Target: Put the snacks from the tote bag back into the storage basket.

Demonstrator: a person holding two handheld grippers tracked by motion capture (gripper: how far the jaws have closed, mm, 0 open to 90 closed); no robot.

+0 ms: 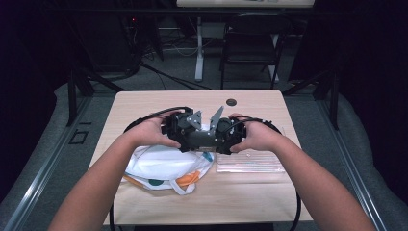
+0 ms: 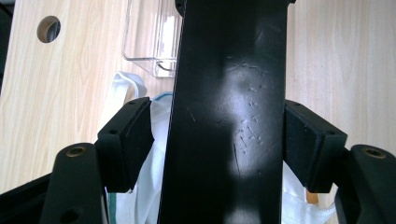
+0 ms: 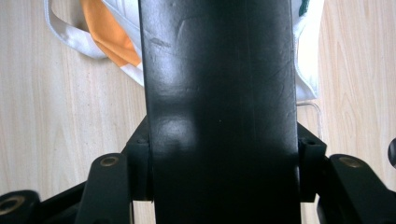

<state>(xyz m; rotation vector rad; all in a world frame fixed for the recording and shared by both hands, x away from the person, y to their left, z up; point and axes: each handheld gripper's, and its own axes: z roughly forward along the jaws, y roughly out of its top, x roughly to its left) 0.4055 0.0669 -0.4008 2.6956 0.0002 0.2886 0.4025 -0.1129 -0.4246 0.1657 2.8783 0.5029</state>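
Your right gripper (image 3: 219, 186) fingers clamp the flat black bar (image 3: 219, 93) | your left gripper (image 2: 219, 144) fingers flank it, unpressed | white cloth bag (image 1: 163, 166) beneath, mid-counter (image 1: 250, 202)

Your left gripper (image 1: 185, 129) and right gripper (image 1: 226, 132) meet at a black bar (image 1: 204, 139). Below them lies a white bag (image 1: 163, 166), on the wooden table (image 1: 250, 192).

Black bar (image 3: 219, 112) between the jaws: smooth, semi-glossy, probably plastic (fine scratches and scuffs catch the light). Jaw pads (image 2: 128, 140): matt black, rubbery-looking. Table (image 1: 250, 192): pale wood-grain laminate, satin finish. Bag (image 1: 166, 166): white woven cloth, matt, orange print. Tray (image 1: 250, 161): clear, glossy plastic.
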